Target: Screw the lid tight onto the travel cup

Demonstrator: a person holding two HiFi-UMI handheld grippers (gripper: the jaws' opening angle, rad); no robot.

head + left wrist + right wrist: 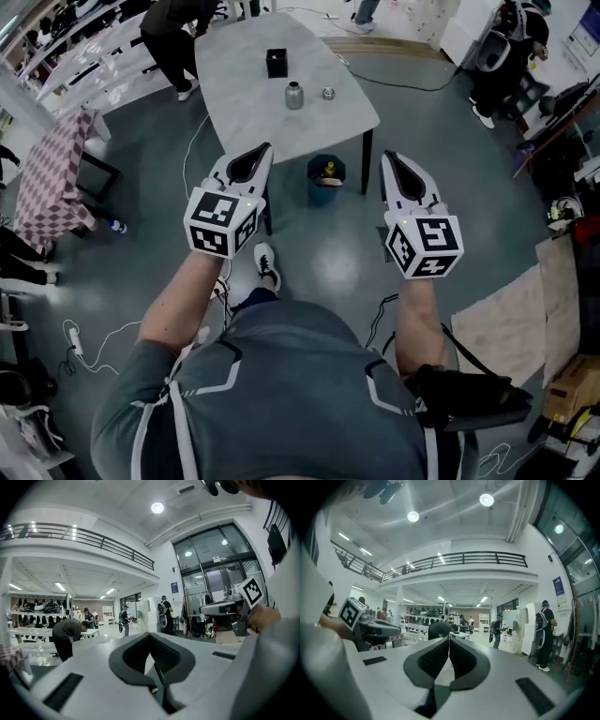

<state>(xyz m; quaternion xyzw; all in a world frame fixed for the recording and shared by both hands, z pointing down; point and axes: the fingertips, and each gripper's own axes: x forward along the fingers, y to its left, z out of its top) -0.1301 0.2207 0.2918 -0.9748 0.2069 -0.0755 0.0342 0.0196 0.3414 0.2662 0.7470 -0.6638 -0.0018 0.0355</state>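
Closing the gap to the table (246,103) is, as I judge it, your step in hand, because the screwing is not yet begun. The cup (294,96) stands upright near the middle of the table, and the lid (328,93) lies just beside it, on its right in the head view and not touching it. Your left gripper (264,152) and your right gripper (387,157) both hang over the floor, well apart from the near edge. Each has its jaws pressed together with nothing between them; the two gripper views show the pads meeting and only the hall behind. To do this step well, come square to the near edge, so that the cup is before one hand and the lid before the other, and spread the jaws before you arrive, not above the things. I would hold the cup by its body with the left and take the lid by its rim with the right, kept level so the thread can catch straight. A smooth metal cup will probably slip or tip if you pinch it high. Mind the bin (326,178) near the table leg. Counting: one cup, one lid, one black box (277,63) at the far side, one bin, two grippers.
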